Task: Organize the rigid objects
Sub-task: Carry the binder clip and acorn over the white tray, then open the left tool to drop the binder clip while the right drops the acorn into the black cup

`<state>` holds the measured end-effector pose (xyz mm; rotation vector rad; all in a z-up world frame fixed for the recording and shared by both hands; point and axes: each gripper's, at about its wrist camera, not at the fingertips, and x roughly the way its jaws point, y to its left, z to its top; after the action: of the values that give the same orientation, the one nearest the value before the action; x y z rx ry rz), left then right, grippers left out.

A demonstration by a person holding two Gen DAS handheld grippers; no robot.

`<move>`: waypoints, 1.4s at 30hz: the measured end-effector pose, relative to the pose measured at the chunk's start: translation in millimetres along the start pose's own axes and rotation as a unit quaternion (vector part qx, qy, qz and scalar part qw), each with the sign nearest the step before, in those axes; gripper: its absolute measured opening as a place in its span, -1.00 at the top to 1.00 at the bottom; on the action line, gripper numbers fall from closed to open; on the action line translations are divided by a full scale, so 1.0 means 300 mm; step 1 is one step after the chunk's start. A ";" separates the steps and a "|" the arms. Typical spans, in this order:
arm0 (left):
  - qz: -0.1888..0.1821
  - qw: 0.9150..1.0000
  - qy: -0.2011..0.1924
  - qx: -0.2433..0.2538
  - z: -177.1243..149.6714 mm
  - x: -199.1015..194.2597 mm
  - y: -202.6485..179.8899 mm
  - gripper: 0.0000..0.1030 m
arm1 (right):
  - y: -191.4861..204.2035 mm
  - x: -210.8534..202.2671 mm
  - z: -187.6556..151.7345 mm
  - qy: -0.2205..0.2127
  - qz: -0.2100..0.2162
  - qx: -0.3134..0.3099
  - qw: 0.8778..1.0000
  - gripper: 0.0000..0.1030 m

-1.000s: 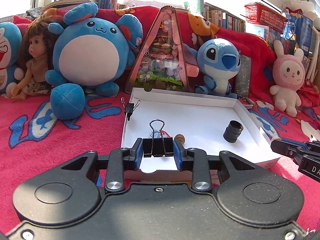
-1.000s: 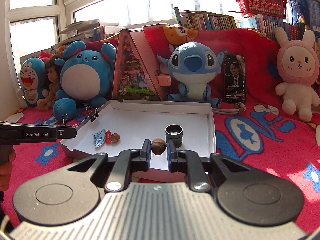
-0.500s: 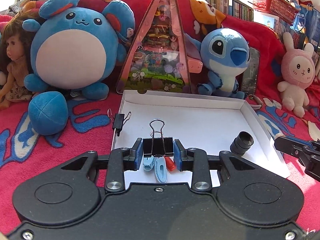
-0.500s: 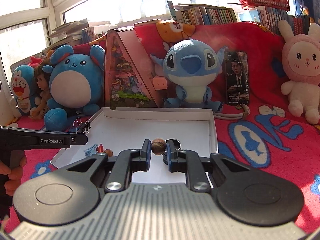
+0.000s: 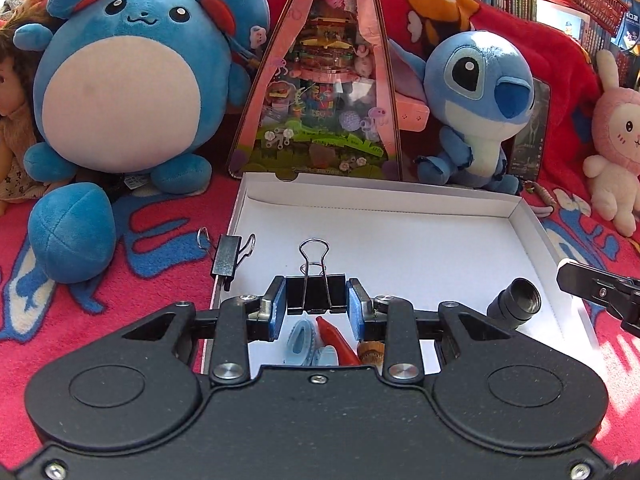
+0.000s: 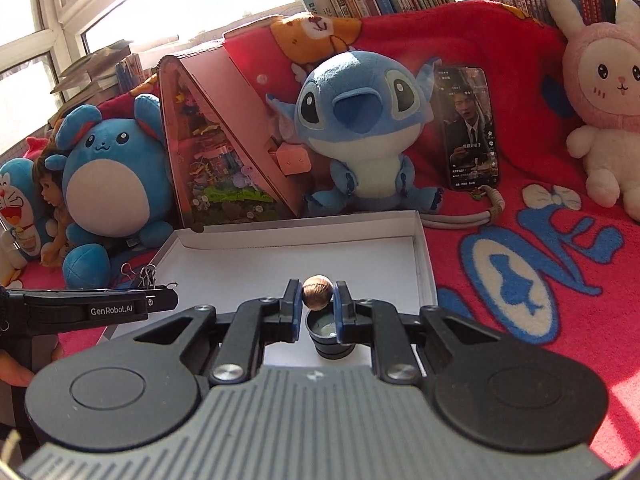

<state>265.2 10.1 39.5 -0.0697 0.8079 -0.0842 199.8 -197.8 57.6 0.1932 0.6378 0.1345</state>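
Low in the left wrist view, the left tongs (image 5: 316, 307) are clenched on a black binder clip (image 5: 316, 294), held above the near end of a white tray (image 5: 400, 196). Beneath lie blue clips (image 5: 302, 338), a red piece (image 5: 334, 338) and, at right, a black lens (image 5: 516, 303). A second binder clip (image 5: 227, 255) grips the tray's left rim. In the right wrist view's lower centre, the right tongs (image 6: 316, 311) are clenched on a brown nut (image 6: 317, 297) above the lens (image 6: 330, 336), over a red blanket (image 6: 540, 280).
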 end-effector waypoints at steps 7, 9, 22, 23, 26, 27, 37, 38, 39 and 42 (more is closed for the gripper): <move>0.005 1.000 0.004 0.003 -0.011 0.026 -0.006 0.41 | -0.020 0.056 -0.003 0.021 -0.003 0.013 1.000 0.61; 0.006 1.000 0.005 0.007 -0.015 0.031 -0.011 0.41 | -0.023 0.072 -0.004 0.026 -0.005 0.017 1.000 0.61; 0.009 1.000 0.011 0.013 -0.023 0.062 -0.008 0.41 | -0.017 0.116 -0.004 0.038 -0.011 0.014 0.999 0.56; 0.008 1.000 0.011 0.013 -0.024 0.061 -0.008 0.41 | -0.015 0.115 -0.004 0.037 -0.011 0.013 0.999 0.52; 0.009 1.000 0.007 0.015 -0.026 0.056 -0.011 0.40 | -0.014 0.111 -0.003 0.035 -0.008 0.012 0.999 0.52; 0.010 1.000 0.006 0.017 -0.027 0.053 -0.012 0.40 | -0.013 0.108 -0.004 0.034 -0.009 0.012 0.999 0.52; 0.010 1.000 -0.005 0.023 -0.033 0.016 -0.013 0.10 | -0.007 0.072 0.000 0.022 -0.004 0.009 1.000 0.42; 0.011 1.000 -0.007 0.024 -0.035 0.011 -0.013 0.08 | -0.006 0.067 -0.001 0.021 -0.003 0.008 1.000 0.35; 0.011 1.000 -0.008 0.026 -0.038 0.003 -0.015 0.06 | -0.005 0.062 -0.001 0.020 -0.003 0.007 1.000 0.31; 0.010 0.999 -0.015 0.033 -0.046 -0.025 -0.019 -0.04 | 0.001 0.047 -0.005 0.014 -0.003 0.002 1.000 0.12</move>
<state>249.8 4.8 35.7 -0.0004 0.7747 -0.0913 210.0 -194.7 48.5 0.1934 0.6673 0.1314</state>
